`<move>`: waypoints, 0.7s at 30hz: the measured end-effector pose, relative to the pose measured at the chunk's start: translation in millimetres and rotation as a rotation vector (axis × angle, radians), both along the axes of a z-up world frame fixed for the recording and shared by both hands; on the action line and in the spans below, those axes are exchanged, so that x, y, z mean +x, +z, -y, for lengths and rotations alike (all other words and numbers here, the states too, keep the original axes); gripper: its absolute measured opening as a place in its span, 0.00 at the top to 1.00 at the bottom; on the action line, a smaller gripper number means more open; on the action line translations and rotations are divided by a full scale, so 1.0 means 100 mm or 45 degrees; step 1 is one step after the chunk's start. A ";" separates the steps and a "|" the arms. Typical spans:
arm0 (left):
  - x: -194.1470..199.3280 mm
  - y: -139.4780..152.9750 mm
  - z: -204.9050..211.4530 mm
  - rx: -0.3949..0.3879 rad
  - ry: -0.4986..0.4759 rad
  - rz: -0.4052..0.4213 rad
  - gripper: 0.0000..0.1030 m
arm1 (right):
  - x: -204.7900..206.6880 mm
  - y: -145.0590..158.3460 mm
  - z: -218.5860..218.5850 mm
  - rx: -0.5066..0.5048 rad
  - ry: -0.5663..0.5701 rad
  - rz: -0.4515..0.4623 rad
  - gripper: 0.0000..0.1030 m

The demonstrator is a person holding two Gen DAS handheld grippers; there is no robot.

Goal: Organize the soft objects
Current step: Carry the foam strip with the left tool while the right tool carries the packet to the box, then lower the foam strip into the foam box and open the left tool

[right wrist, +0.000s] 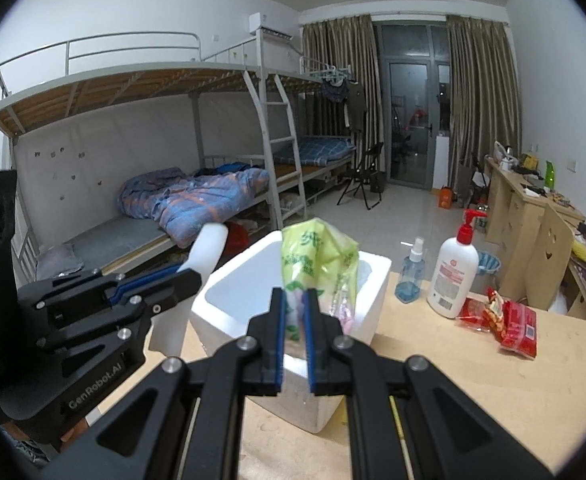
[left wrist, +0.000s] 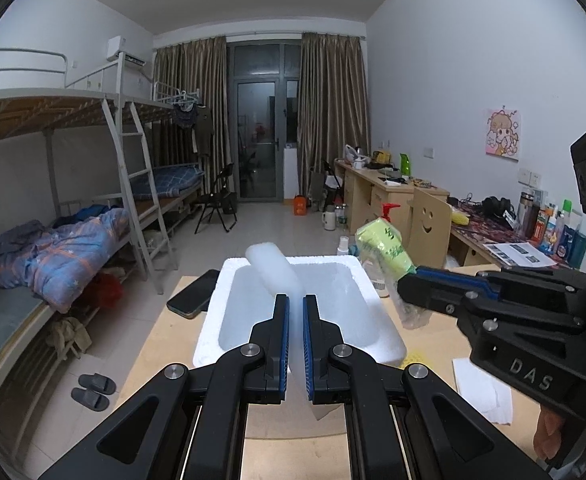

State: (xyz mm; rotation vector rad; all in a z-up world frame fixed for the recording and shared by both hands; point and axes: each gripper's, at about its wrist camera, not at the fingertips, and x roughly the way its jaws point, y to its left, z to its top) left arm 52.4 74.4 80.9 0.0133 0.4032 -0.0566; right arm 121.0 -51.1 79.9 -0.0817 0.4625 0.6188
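I hold a white, translucent soft foam piece (left wrist: 275, 272) in my left gripper (left wrist: 296, 308); it tilts up to the left above the open white foam box (left wrist: 385, 320). In my right gripper (right wrist: 295, 304) hangs a yellow-green plastic pack (right wrist: 317, 264), crumpled, above the same box's cavity on the wooden table (right wrist: 473, 380).
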 end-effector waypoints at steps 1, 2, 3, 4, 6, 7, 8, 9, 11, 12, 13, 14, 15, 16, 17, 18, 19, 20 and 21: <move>0.03 0.01 0.02 -0.003 0.000 -0.003 0.94 | 0.02 0.00 -0.01 -0.003 0.002 -0.005 0.89; 0.07 0.01 0.01 -0.005 0.001 -0.008 0.94 | 0.05 0.00 -0.03 -0.004 0.006 -0.009 0.89; 0.11 0.01 0.01 -0.006 0.002 -0.014 0.94 | 0.07 0.01 -0.04 -0.004 0.009 -0.011 0.89; 0.14 0.00 0.01 -0.010 0.002 -0.017 0.94 | 0.10 0.02 -0.05 -0.006 0.010 -0.013 0.89; 0.21 0.00 0.01 -0.005 0.001 -0.019 0.94 | 0.14 0.03 -0.07 -0.005 0.008 -0.009 0.89; 0.24 0.00 0.00 -0.004 0.003 -0.017 0.94 | 0.16 0.04 -0.08 -0.008 0.008 -0.004 0.89; 0.27 0.02 0.01 -0.004 0.006 -0.016 0.94 | 0.18 0.05 -0.09 -0.010 0.009 0.000 0.89; 0.32 0.02 0.01 -0.002 0.008 -0.016 0.94 | 0.20 0.06 -0.10 -0.016 0.013 0.006 0.89; 0.41 0.01 -0.01 -0.004 0.015 -0.025 0.94 | 0.24 0.05 -0.12 -0.024 0.016 0.011 0.89; 0.46 -0.01 -0.01 -0.007 0.014 -0.034 0.94 | 0.28 0.04 -0.14 -0.030 0.014 0.009 0.89; 0.50 -0.02 -0.02 -0.008 0.015 -0.042 0.94 | 0.31 0.04 -0.15 -0.032 0.014 0.004 0.89; 0.58 -0.02 -0.02 -0.012 0.020 -0.053 0.94 | 0.34 0.03 -0.16 -0.034 0.015 0.000 0.89; 0.63 -0.04 -0.02 -0.014 0.019 -0.060 0.94 | 0.37 0.01 -0.17 -0.038 0.018 -0.007 0.89; 0.67 -0.05 -0.02 -0.013 0.019 -0.067 0.94 | 0.40 0.00 -0.17 -0.043 0.019 -0.012 0.89; 0.71 -0.06 -0.01 -0.011 0.021 -0.074 0.94 | 0.44 -0.01 -0.18 -0.051 0.017 -0.017 0.89; 0.73 -0.06 -0.01 -0.012 0.019 -0.080 0.94 | 0.46 -0.02 -0.18 -0.053 0.013 -0.022 0.89; 0.77 -0.07 -0.01 -0.012 0.010 -0.089 0.94 | 0.48 -0.02 -0.18 -0.052 0.009 -0.027 0.89; 0.79 -0.07 0.00 -0.008 0.006 -0.091 0.94 | 0.50 -0.02 -0.17 -0.049 0.010 -0.028 0.89; 0.81 -0.07 0.01 -0.004 0.005 -0.092 0.94 | 0.51 -0.01 -0.17 -0.047 0.009 -0.028 0.89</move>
